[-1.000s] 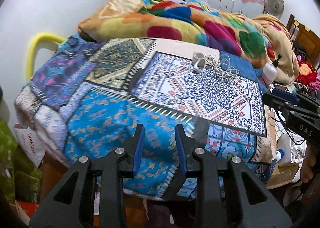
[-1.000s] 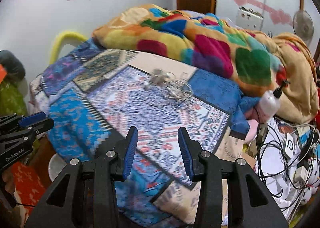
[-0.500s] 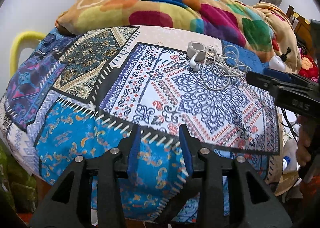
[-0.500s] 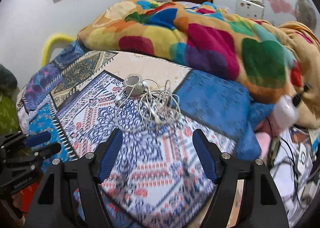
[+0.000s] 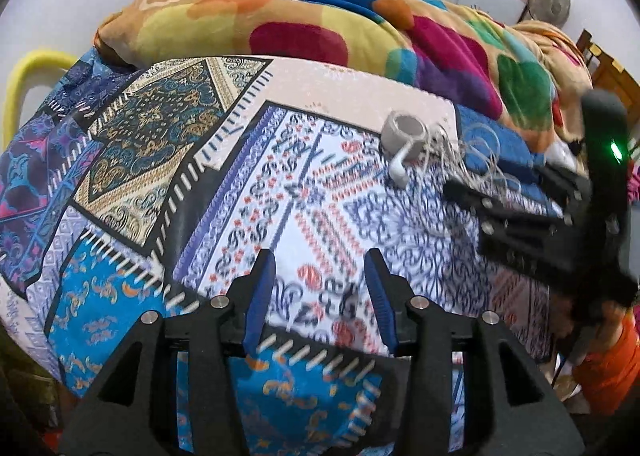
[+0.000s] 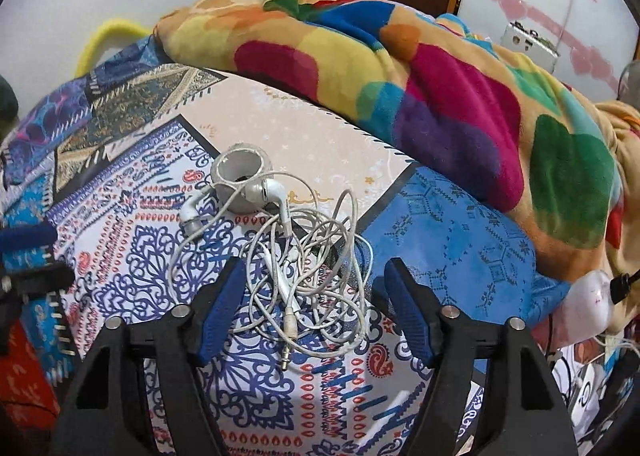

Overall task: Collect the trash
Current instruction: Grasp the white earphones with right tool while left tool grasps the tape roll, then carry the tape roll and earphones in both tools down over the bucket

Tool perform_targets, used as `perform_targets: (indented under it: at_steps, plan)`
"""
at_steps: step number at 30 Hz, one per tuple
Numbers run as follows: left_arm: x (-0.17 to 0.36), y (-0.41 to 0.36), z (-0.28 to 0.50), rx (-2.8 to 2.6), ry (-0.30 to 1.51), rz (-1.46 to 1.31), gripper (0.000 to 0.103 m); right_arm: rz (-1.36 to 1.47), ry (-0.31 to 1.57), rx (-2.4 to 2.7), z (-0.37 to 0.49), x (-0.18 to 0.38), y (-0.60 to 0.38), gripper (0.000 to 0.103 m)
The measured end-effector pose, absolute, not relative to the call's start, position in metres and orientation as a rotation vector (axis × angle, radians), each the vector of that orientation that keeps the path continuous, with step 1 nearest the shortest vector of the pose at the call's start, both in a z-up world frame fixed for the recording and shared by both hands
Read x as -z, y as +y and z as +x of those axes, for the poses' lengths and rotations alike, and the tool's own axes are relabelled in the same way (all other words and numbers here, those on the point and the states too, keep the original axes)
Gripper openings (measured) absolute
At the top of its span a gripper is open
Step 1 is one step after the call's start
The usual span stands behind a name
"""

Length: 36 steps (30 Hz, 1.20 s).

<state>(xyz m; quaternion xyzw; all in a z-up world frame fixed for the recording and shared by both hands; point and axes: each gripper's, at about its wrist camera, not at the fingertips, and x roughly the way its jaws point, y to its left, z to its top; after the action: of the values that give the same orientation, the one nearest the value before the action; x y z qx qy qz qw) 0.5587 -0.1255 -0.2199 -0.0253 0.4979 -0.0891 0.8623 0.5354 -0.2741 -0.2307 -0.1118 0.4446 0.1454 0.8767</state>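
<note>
earphone tangle (image 6: 304, 268) lying on patterned bedspread (image 6: 132, 223) | grey tape roll (image 6: 240, 179) touching tangle's far side | right gripper (image 6: 312, 312) jaws apart, just been closing, tangle framed between, not pinched | left gripper (image 5: 320, 296) beside tangle, just been opening, nothing held | blanket (image 6: 400, 67) heaped beyond tangle

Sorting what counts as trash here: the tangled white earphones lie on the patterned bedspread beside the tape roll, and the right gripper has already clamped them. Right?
Not quite. In the right wrist view the right gripper is open: its jaws straddle the earphones without pressing them. The earphones do lie on the bedspread beside the tape roll.
</note>
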Motion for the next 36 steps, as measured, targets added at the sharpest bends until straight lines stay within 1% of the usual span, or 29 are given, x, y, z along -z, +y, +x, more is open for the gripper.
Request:
perform_targets:
  at_steps: [1, 2, 3, 5, 6, 9, 19, 31, 32, 33, 34, 36]
  plan:
    - [0.220, -0.126, 0.562, 0.187, 1.045, -0.058, 0.046, -0.216, 0.924, -0.324, 0.534, 0.230, -0.275, 0.051]
    - [0.219, -0.128, 0.566, 0.186, 1.047, -0.062, 0.046, -0.202, 0.930, -0.343, 0.534, 0.230, -0.276, 0.040]
    - [0.219, -0.129, 0.568, 0.186, 1.047, -0.063, 0.046, -0.182, 0.937, -0.359, 0.533, 0.229, -0.277, 0.028]
    - [0.217, -0.135, 0.573, 0.193, 1.044, -0.048, 0.046, -0.164, 0.942, -0.367, 0.532, 0.228, -0.278, 0.013]
    - [0.217, -0.139, 0.575, 0.204, 1.042, -0.033, 0.046, -0.153, 0.942, -0.367, 0.530, 0.226, -0.281, 0.011]
    - [0.214, -0.151, 0.580, 0.225, 1.022, -0.010, 0.046, -0.117, 0.931, -0.353, 0.525, 0.222, -0.290, 0.009]
    - [0.218, -0.189, 0.607, 0.278, 1.016, 0.006, 0.046, -0.027, 0.831, -0.238, 0.517, 0.185, -0.336, 0.009]
    - [0.238, -0.208, 0.645, 0.247, 0.961, -0.026, 0.046, 0.006, 0.833, -0.200, 0.523, 0.188, -0.346, 0.009]
    - [0.238, -0.208, 0.645, 0.246, 0.954, -0.029, 0.044, 0.006, 0.834, -0.202, 0.523, 0.188, -0.346, 0.009]
    - [0.237, -0.208, 0.643, 0.250, 0.943, -0.039, 0.039, 0.006, 0.833, -0.203, 0.522, 0.188, -0.346, 0.009]
    - [0.236, -0.207, 0.642, 0.251, 0.940, -0.042, 0.037, 0.007, 0.833, -0.202, 0.521, 0.187, -0.346, 0.009]
    - [0.233, -0.205, 0.638, 0.236, 0.935, -0.031, 0.037, 0.014, 0.831, -0.204, 0.520, 0.185, -0.345, 0.009]
